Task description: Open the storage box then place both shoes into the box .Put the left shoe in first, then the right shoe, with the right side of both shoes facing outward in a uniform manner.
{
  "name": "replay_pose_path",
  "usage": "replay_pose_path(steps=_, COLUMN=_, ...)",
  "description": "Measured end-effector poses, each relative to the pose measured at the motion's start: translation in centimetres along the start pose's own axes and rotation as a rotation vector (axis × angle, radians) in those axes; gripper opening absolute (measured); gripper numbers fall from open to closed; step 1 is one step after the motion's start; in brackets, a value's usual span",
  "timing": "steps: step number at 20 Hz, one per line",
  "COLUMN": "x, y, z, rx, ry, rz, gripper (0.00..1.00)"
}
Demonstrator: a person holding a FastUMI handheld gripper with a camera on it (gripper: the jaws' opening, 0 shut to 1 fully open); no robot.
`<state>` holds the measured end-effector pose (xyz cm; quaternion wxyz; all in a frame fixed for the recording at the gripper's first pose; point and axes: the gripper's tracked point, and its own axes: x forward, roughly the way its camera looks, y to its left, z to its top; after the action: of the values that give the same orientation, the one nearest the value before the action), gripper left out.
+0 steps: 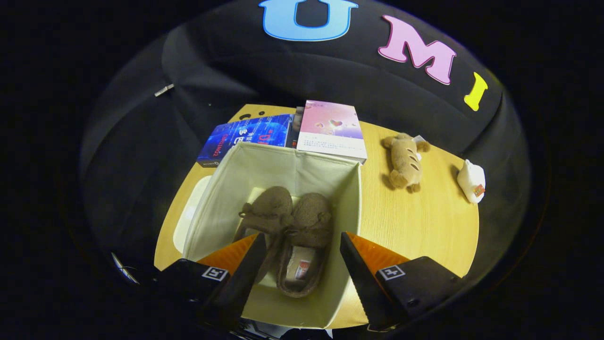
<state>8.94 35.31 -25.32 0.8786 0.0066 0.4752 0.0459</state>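
Shoes sit side by side in the open storage box (347,189), toes pointing away: the left shoe (264,215) next to the right shoe (306,236), touching. The claw (299,257) hangs above them, spread wide and pinching nothing. The box rests on the bench (415,222). Beyond it lie a blue book (245,137) and a pink book (332,130); a plush toy (406,160) and a small white figure (472,181) lie off to the side.

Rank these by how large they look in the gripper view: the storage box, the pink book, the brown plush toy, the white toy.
1. storage box, below the open gripper
2. pink book
3. brown plush toy
4. white toy
The box lies nearest the camera, which exaggerates its lead.
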Motion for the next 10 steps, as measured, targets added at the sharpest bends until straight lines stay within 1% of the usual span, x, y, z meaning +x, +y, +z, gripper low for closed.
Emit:
replay_pose_path(steps=2, x=-1.7, y=-0.4, z=1.0, rx=-0.011, ry=-0.078, rz=0.047, gripper=0.99)
replay_pose_path(steps=5, x=-5.1, y=-2.8, z=2.3, rx=-0.018, ry=-0.202, rz=0.08, gripper=0.99)
replay_pose_path(steps=7, x=-7.4, y=-5.1, z=3.0, rx=-0.013, ry=-0.278, rz=0.085, gripper=0.99)
replay_pose_path(steps=10, x=-10.4, y=-9.4, z=4.1, rx=0.004, ry=-0.389, rz=0.061, gripper=0.98)
